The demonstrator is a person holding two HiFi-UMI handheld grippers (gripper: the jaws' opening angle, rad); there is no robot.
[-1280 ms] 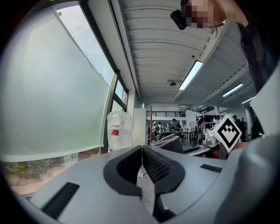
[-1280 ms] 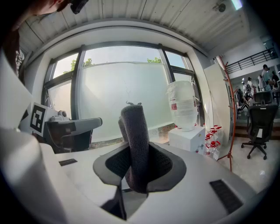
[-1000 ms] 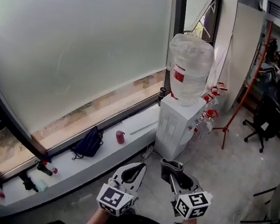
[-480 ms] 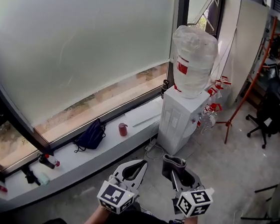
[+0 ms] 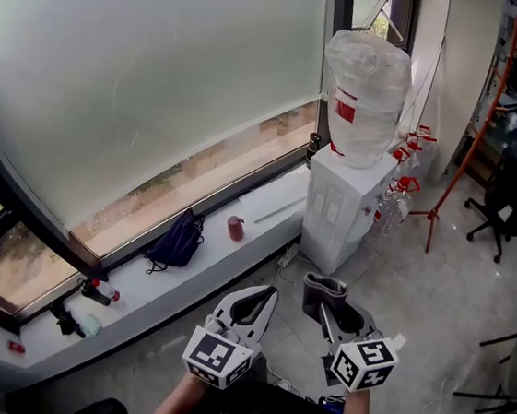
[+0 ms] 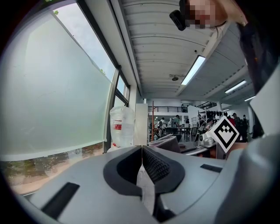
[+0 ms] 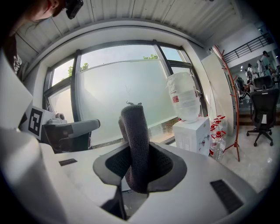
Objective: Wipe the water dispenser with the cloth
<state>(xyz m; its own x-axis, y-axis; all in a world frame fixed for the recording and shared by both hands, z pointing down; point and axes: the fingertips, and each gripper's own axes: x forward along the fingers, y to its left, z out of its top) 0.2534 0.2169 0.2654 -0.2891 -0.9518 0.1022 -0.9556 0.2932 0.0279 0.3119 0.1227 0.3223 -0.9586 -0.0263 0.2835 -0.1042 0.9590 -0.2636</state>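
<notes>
The white water dispenser (image 5: 336, 215) stands by the window with a big plastic-wrapped bottle (image 5: 370, 70) on top; it also shows in the right gripper view (image 7: 193, 133) and, small, in the left gripper view (image 6: 121, 127). My right gripper (image 5: 322, 297) is shut on a folded dark grey cloth (image 7: 136, 144), which sticks up between its jaws (image 5: 323, 290). The left gripper (image 5: 262, 297) is shut with nothing in it, its jaws pressed together (image 6: 141, 151). Both grippers hang low in the head view, well short of the dispenser.
A white window ledge (image 5: 187, 263) carries a dark bag (image 5: 176, 241), a red cup (image 5: 235, 228) and small bottles (image 5: 91, 292). Water bottles with red caps (image 5: 398, 203) stand right of the dispenser, next to a red stand (image 5: 466, 132). An office chair (image 5: 509, 207) is far right.
The view has drifted: the dispenser sits slightly higher and further right in the head view. Both grippers keep their pose, the cloth still held in the right one.
</notes>
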